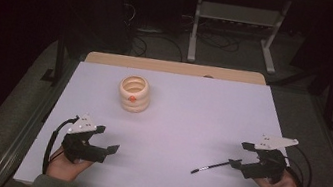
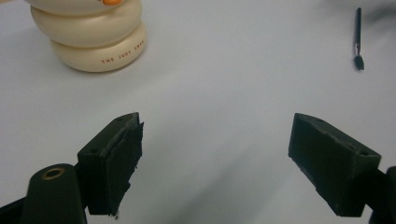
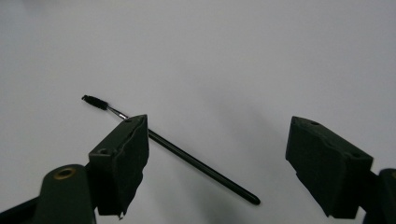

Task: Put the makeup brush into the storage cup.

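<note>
A cream ringed holder (image 1: 134, 93) with an orange mark stands upright on the white table (image 1: 187, 112), left of the middle; its base (image 2: 93, 44) fills the top left of the left gripper view. A thin black brush (image 1: 213, 166) lies flat near the front right. In the right gripper view the brush (image 3: 187, 156) runs between the jaws, partly behind the left jaw, untouched by either. My right gripper (image 3: 217, 163) is open around it. My left gripper (image 2: 215, 163) is open with nothing between its jaws, near the front left (image 1: 107, 139).
A wooden strip (image 1: 173, 67) runs along the table's far edge. Beyond it, on the dark floor, stand a metal frame (image 1: 235, 28) and loose cables. The brush (image 2: 357, 37) lies far off at the top right of the left gripper view.
</note>
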A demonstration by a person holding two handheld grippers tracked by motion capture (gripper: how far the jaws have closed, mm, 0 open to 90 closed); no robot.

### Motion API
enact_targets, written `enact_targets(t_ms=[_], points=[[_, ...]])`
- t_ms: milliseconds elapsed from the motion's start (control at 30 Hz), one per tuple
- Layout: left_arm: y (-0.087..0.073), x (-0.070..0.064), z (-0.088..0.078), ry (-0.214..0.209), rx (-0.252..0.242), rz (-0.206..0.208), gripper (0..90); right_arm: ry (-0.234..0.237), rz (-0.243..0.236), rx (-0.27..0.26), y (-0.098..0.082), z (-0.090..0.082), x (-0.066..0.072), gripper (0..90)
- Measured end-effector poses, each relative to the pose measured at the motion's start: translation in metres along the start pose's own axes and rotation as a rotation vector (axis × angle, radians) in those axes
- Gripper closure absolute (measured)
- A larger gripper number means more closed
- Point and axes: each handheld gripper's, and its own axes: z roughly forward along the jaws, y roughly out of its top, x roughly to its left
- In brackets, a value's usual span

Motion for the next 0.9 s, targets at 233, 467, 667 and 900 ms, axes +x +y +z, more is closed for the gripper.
enact_targets(t_ms=[233,467,667,900], points=[[0.0,-0.001,0.001,-0.002,0.006,0.003,17.3,0.006,-0.008,0.003,0.001,0.001,0.0,21.2],[-0.001,-0.002,0.004,-0.003,0.019,0.011,17.3,0.032,-0.044,0.04,0.012,0.003,0.001,21.9],[-0.002,-0.003,0.005,-0.003,0.02,0.009,17.4,0.056,-0.103,0.076,0.03,0.001,0.002,19.6],[-0.002,-0.002,0.003,0.003,0.015,0.005,17.4,0.105,-0.222,0.185,0.051,0.009,0.002,23.9]])
